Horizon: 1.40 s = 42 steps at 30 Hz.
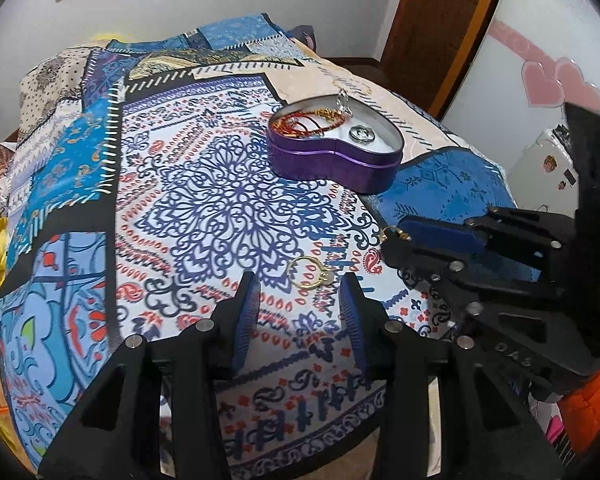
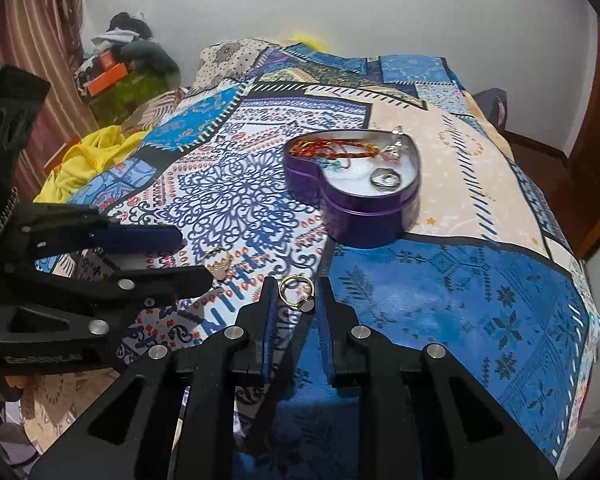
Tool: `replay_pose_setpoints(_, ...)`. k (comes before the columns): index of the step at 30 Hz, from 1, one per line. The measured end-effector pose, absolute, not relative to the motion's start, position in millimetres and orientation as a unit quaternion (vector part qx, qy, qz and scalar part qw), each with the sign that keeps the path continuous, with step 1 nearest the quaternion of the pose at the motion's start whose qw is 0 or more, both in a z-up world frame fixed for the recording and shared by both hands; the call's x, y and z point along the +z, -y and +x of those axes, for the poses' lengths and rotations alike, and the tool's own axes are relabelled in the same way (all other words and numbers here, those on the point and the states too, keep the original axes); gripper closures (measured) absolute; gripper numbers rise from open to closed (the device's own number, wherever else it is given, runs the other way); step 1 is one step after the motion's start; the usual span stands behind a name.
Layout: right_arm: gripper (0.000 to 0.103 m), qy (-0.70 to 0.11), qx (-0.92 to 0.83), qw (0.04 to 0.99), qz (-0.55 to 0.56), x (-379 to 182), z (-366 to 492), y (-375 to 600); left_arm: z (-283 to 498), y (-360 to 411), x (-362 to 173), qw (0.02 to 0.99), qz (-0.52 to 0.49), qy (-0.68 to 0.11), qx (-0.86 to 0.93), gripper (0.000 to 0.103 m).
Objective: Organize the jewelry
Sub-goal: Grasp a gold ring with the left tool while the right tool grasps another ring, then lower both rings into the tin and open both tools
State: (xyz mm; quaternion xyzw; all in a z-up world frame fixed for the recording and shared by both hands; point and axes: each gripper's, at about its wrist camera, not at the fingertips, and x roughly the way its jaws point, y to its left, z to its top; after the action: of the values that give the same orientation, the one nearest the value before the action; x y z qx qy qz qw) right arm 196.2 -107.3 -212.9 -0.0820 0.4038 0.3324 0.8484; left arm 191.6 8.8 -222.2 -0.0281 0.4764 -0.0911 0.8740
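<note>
We have two gold rings loose on the patterned bedspread (image 1: 228, 184) near the purple heart-shaped tin (image 1: 336, 160), which sits farther back holding red and gold chains and a silver ring (image 2: 385, 179). Our left gripper (image 1: 300, 292) is wide open and empty, its blue pads on either side of one gold ring (image 1: 310, 273) that lies just ahead of the tips. Our right gripper (image 2: 298, 296) is partly open, bracketing the second gold ring (image 2: 298, 291) between its fingertips; we judge it is not yet gripped, though we cannot tell whether a pad touches it. To do this well, we should press the tips lightly into the soft cloth so the pads catch the thin band across its width, close slowly, and watch that the ring does not tip or slide out sideways. The cloth may bunch up, so a shallow approach seems wiser. The right wrist view shows this ring's flat oval face and the tin's white lining; the left wrist view shows only a sliver of that ring (image 1: 394, 233) at the right gripper's tip, yet shows the left ring clearly, which in the right view is half hidden behind the left gripper's finger.
</note>
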Motion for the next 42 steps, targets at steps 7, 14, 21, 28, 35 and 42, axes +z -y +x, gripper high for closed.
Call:
replay_pose_setpoints(7, 0.086, -0.396, 0.322, 0.857, -0.071, -205, 198, 121, 199, -3, -227, 0.871, -0.012, -0.481, -0.096, 0.062)
replay_pose_setpoints(14, 0.086, -0.387, 0.322, 0.862, -0.062, -200, 197, 123, 202, -4, -228, 0.871, -0.012, -0.480, -0.101, 0.079)
replay_pose_setpoints(21, 0.086, -0.386, 0.321, 0.863, -0.060, -199, 197, 123, 199, -1, -226, 0.876, -0.003, -0.473, -0.089, 0.079)
replay_pose_setpoints(28, 0.086, -0.369, 0.315, 0.873, -0.053, -185, 203, 130, 196, -4, -208, 0.887, -0.008, -0.454, -0.088, 0.079)
replay_pose_setpoints(35, 0.086, -0.344, 0.307, 0.886, -0.043, -164, 211, 134, 201, -3, -176, 0.907, -0.008, -0.411, -0.089, 0.079)
replay_pose_setpoints(42, 0.086, -0.320, 0.306, 0.896, -0.034, -147, 218, 133, 209, -1, -151, 0.922, -0.003, -0.377, -0.086, 0.079)
